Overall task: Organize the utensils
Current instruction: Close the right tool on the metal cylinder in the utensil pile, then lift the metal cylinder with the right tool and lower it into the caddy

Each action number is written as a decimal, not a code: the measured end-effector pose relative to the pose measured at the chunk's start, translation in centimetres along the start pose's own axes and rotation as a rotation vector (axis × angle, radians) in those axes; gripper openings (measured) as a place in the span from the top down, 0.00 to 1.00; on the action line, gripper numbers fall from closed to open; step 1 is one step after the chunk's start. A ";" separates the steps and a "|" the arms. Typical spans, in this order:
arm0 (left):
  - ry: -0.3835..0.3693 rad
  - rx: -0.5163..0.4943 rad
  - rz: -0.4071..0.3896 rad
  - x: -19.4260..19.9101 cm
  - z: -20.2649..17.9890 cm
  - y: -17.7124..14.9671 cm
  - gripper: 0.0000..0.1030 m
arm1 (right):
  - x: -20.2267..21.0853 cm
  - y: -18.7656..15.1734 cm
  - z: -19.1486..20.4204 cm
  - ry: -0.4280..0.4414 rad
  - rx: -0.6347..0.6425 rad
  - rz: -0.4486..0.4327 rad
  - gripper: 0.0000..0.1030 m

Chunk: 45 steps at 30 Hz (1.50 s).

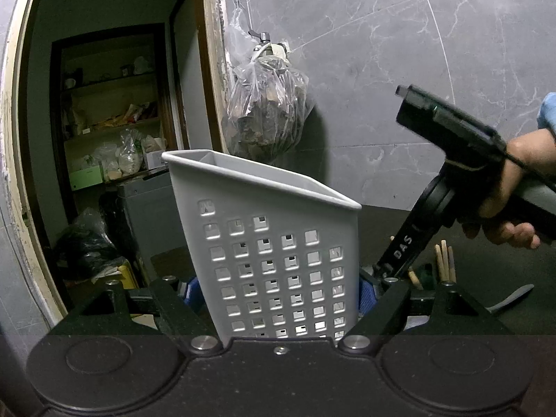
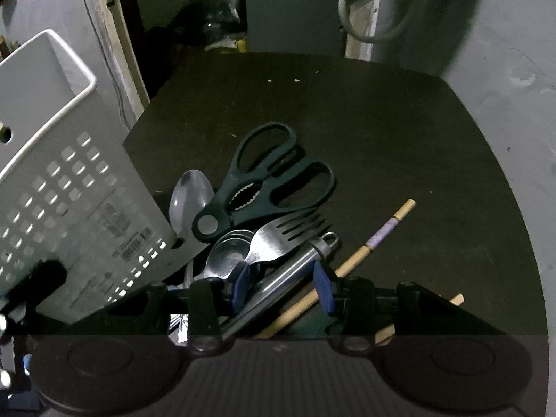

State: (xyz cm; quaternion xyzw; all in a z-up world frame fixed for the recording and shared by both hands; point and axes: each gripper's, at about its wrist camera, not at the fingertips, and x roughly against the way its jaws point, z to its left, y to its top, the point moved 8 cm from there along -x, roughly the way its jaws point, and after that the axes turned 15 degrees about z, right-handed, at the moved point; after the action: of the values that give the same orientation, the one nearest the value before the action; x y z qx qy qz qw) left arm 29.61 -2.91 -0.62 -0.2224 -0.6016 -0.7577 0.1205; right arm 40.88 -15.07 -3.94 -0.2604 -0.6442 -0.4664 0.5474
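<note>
Item: white perforated plastic utensil caddy [image 1: 278,243], rectangular, open-topped. It is tilting, its grid of square holes facing the left wrist camera, and the left gripper [image 1: 278,299] is clenching it between its blue-padded fingers [image 1: 367,295], pads pressing on both side walls. In the right wrist view the same caddy is leaning at the left edge of the dark bench [image 2: 347,121].

Item: heap of utensils, lying at the near edge of the bench just beside the caddy's lower corner. Contents: dark green kitchen scissors [image 2: 267,180] on top; a grey spoon [image 2: 189,194] partly under them; a stainless fork [image 2: 281,236]; nested steel measuring spoons [image 2: 226,253]; a steel cylindrical handle with a hanging loop [image 2: 295,264]; bamboo chopsticks with a purple band [image 2: 375,239].

Item: right gripper [image 2: 285,285], a hand [image 1: 514,201] holding its grip. Its blue fingers [image 2: 323,285] are pointing steeply down, straddling the steel handle; whether the pads are pressing on it, I cannot tell.
</note>
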 end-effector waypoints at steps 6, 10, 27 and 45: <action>-0.006 0.000 -0.004 0.1 -0.1 0.1 0.21 | -0.4 -0.3 0.6 0.000 0.014 0.006 0.58; -0.004 0.000 -0.004 0.1 -0.1 0.1 0.21 | -0.4 -0.4 0.7 0.011 0.000 0.005 0.55; -0.005 0.002 -0.006 0.1 -0.2 0.1 0.22 | 1.5 -3.3 -2.2 0.184 -0.279 -0.163 0.81; -0.017 -0.002 -0.011 0.5 -0.3 0.0 0.22 | 12.0 -8.1 -0.7 0.217 -0.178 -0.713 0.81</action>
State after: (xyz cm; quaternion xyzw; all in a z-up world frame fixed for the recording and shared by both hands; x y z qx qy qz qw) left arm 29.18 -3.13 -0.41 -0.2255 -0.6030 -0.7571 0.1109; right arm 31.19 -21.31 4.90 -0.0156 -0.5896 -0.7065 0.3911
